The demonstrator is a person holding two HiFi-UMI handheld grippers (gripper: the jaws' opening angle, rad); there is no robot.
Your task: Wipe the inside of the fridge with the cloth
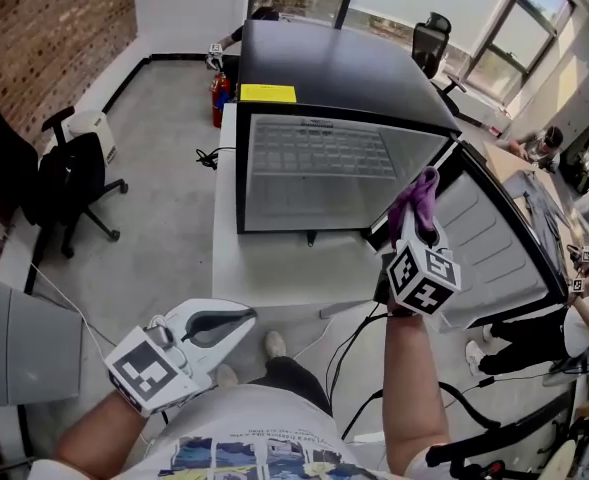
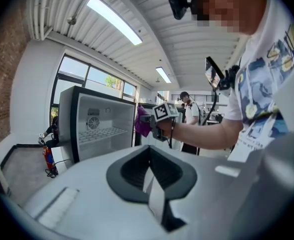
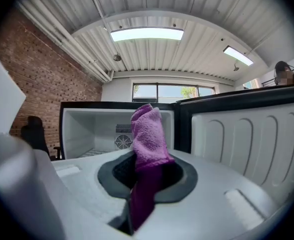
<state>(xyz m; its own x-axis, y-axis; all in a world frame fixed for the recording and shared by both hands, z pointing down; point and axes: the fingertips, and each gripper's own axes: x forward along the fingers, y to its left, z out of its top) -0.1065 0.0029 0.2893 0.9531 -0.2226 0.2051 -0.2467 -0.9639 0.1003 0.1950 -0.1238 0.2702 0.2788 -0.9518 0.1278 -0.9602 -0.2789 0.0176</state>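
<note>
Brick-walled office, open black fridge [image 1: 344,168].
Right gripper [image 1: 420,226] clamps fluffy purple cloth [image 1: 417,194] before it; left gripper [image 1: 238,320] has jaws together; yellow sticker [image 1: 267,93] unreadable.

Head view looks steeply down on the open black, white-lined fridge [image 1: 324,68]; both gripper views face it level; all 3 share it.

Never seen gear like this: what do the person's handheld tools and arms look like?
The left tool and right tool are white shells with a dark grey hollow in front, each carrying a cube of black-and-white square markers. Black cables hang by the right one. The T-shirt is white, printed.
</note>
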